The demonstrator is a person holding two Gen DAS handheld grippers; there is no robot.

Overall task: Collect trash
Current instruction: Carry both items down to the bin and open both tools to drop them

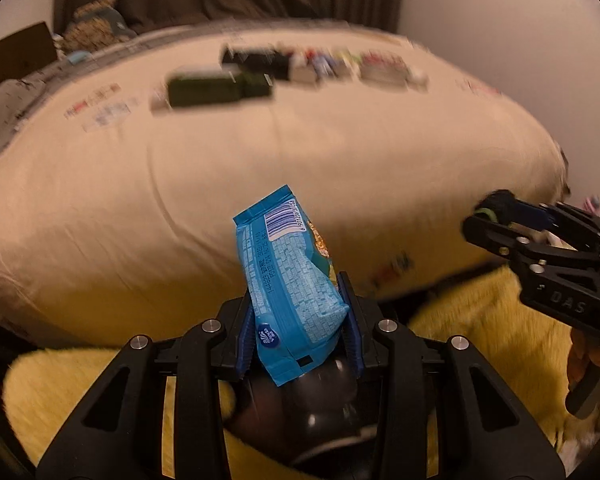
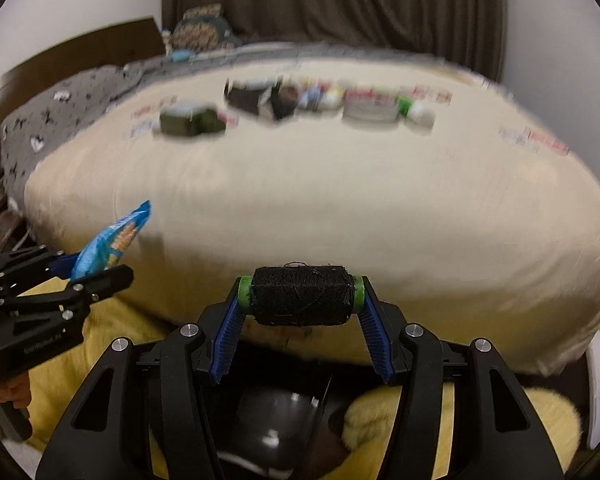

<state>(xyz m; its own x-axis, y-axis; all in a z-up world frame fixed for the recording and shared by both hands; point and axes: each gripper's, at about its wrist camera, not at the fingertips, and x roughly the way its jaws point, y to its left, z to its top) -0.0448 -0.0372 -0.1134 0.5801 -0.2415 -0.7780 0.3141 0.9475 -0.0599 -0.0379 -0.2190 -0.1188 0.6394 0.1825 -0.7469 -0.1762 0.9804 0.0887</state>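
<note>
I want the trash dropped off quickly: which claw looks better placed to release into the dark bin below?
Probably the left claw: its blue wrapper hangs right over the dark bin. The right claw, holding the black thread spool, seems further behind the bin.

The snack packet (image 1: 292, 280) sits between the left gripper (image 1: 300, 320) pads. The thread spool (image 2: 300, 296) spans the right gripper (image 2: 300, 300) pads. Behind both, a row of items (image 2: 324, 100) lies on the bed (image 2: 340, 200).
</note>
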